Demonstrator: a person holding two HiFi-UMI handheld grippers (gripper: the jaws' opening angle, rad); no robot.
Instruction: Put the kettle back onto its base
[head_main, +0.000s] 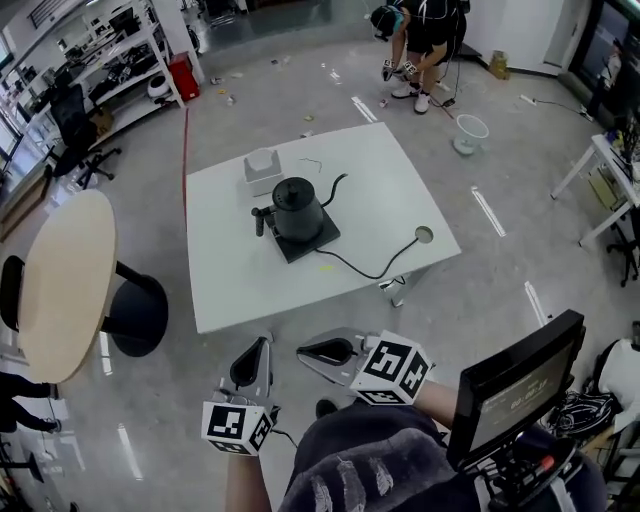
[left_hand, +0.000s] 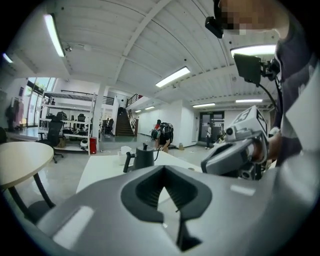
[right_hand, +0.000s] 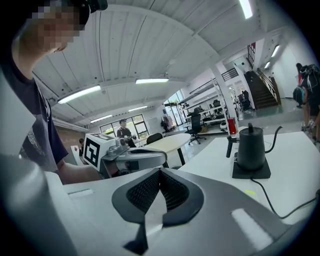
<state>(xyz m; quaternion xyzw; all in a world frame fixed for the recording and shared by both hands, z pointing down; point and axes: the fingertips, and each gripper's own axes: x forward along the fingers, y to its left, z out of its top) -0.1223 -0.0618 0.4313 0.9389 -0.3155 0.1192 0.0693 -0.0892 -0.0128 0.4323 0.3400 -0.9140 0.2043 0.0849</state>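
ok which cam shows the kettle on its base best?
Right gripper view: the kettle sits side-on and close, plainly seated on its base. Head view shows it from above, smaller. Left gripper view has it small and distant, base not visible.

Tools: left tool (head_main: 258, 352) and right tool (head_main: 312, 352), both with smooth light-grey shells and tapered noses
Pads: pads (right_hand: 150, 192) dark grey and ribbed, set in a V-shaped notch
Markers: left marker cube (head_main: 238, 424) and right marker cube (head_main: 392, 368), white with black square patterns
Cable: cable (head_main: 287, 437), thin and dark, at the left cube
Top: top (head_main: 350, 470), dark heathered cloth with pale print
Sleeve: sleeve (right_hand: 35, 135), short, dark navy
Screen: screen (head_main: 515, 390), black-framed, trailing dark leads
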